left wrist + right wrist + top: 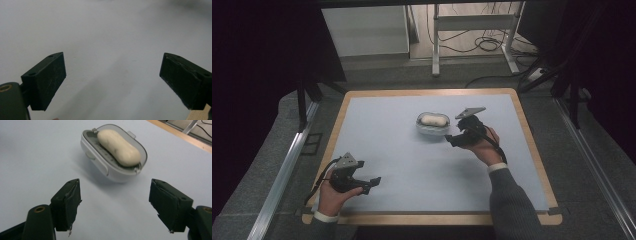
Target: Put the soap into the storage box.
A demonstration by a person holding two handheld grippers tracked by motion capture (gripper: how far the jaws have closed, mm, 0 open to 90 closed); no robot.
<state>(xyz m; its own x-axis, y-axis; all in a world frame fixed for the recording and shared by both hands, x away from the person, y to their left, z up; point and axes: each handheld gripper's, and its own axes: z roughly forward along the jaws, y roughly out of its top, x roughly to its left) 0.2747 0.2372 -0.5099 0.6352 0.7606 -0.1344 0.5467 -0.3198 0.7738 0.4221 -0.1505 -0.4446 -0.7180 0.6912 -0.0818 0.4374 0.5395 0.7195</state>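
A cream oval soap bar [118, 144] lies in a white soap dish [100, 162] on the pale blue mat; in the high view the dish [432, 127] sits a little right of the mat's middle with the soap [433, 120] in it. My right gripper [115, 203] is open just short of the dish, nothing between its jaws; in the high view the right gripper [453, 138] is right beside the dish's right side. My left gripper [373, 182] rests open near the front left of the mat, and the left gripper [112, 82] faces bare mat.
The mat [412, 165] lies on a wooden table [532, 150] with a raised light-wood border. Beyond the far edge stand a white desk frame [472, 30] and loose cables [487, 45] on the floor. Metal rails [282, 170] run along both sides.
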